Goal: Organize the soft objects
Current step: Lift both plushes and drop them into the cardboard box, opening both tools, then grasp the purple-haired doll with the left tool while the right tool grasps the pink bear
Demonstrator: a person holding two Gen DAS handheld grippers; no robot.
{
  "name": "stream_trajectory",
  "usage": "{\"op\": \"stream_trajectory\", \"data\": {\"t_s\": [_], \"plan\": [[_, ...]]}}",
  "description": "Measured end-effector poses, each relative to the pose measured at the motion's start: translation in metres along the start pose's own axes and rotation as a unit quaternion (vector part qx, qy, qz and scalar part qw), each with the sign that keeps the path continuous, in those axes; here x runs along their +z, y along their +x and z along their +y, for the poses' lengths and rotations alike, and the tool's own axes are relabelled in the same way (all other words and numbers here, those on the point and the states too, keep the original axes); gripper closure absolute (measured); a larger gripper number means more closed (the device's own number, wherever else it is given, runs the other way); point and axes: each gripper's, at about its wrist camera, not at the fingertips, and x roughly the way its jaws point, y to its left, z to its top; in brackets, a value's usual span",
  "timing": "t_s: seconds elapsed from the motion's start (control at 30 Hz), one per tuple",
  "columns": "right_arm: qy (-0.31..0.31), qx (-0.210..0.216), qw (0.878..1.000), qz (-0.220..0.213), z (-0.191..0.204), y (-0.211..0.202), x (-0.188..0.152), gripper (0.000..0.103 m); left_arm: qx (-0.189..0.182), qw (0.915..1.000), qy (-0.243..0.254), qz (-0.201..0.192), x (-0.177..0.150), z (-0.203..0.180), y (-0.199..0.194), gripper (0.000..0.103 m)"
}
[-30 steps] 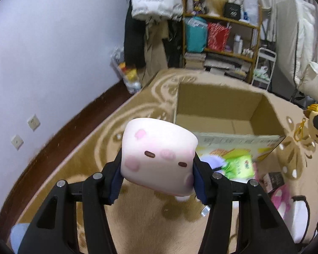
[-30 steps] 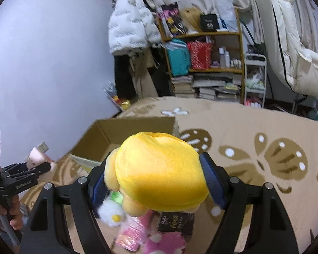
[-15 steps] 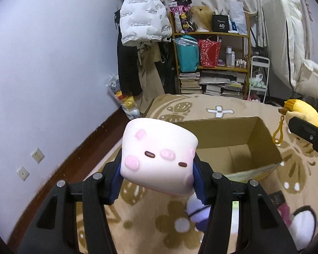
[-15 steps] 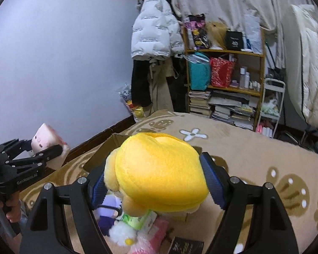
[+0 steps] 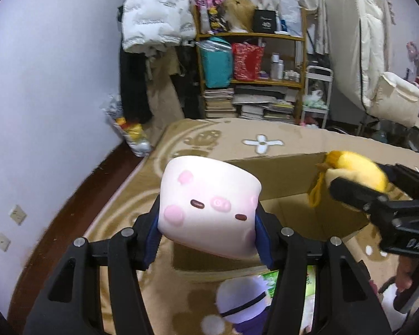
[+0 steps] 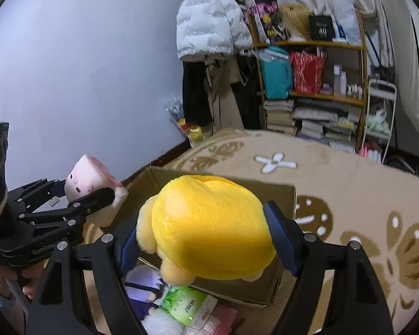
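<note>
While the left wrist camera looks down along its black fingers, the left gripper [image 5: 208, 230] clamps a white, rounded-cube squishy toy with pink cheeks and a small pig snout [image 5: 208, 209] between its blue pads [image 5: 150, 237], one on each side of the toy. Behind and below the toy stands an open brown cardboard box [image 5: 287, 178] on a beige patterned carpet [image 5: 209, 136]. At the right edge the right gripper [image 5: 374, 187] holds a yellow plush toy [image 5: 354, 170] over the box's right side. A small plush doll in white and purple [image 5: 243, 304] lies on the carpet just in front of the box.

From the right wrist camera, the right gripper [image 6: 204, 240] has its jaws spread wide around the yellow plush toy [image 6: 209, 226], blue pads [image 6: 279, 237] pressing both flanks. The toy hangs above the cardboard box [image 6: 265, 287]. At left, the left gripper [image 6: 97, 192] carries the white squishy toy [image 6: 89, 181] near the box's left edge. A green packet [image 6: 187, 304] lies in front of the box. A wooden shelf of books and bags [image 6: 307, 92] stands against the far wall.
</note>
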Motion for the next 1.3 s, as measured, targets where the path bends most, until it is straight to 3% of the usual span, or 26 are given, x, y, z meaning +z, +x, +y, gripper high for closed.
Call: {"op": "stream_trajectory", "data": {"t_s": [0.23,0.37,0.5,0.63,0.7,0.77,0.97,1.3], "plan": [[0.020,-0.004,0.999,0.026,-0.020,0.021,-0.016,0.017,-0.023,0.9993,-0.002,0.030,-0.010,-0.006,0.025,0.046],[0.014,-0.013,0.999,0.041,-0.023,0.030,-0.022,0.016,-0.020,0.9992,-0.006,0.035,-0.011,-0.006,0.029,0.040],[0.019,-0.011,0.999,0.045,-0.024,0.032,-0.024,0.008,-0.012,0.9990,-0.004,0.044,-0.010,-0.003,0.028,0.038],[0.032,-0.008,0.999,0.035,-0.024,0.022,-0.026,0.000,-0.005,0.9985,-0.013,0.052,-0.010,0.001,0.021,0.033],[0.040,-0.009,0.999,0.029,-0.024,0.016,-0.026,0.000,0.007,0.9982,-0.017,0.057,-0.010,0.004,0.017,0.019],[0.040,-0.010,0.999,0.027,-0.023,0.009,-0.024,0.000,0.013,0.9984,-0.019,0.051,-0.008,0.004,0.011,0.012],[0.045,-0.024,0.999,0.012,-0.019,-0.015,-0.017,0.000,0.011,0.9986,-0.039,0.035,-0.001,0.013,-0.011,0.006],[0.046,-0.062,0.997,0.012,-0.006,-0.066,-0.014,0.000,0.043,0.9973,-0.050,0.033,-0.013,0.026,-0.060,0.004]]}}
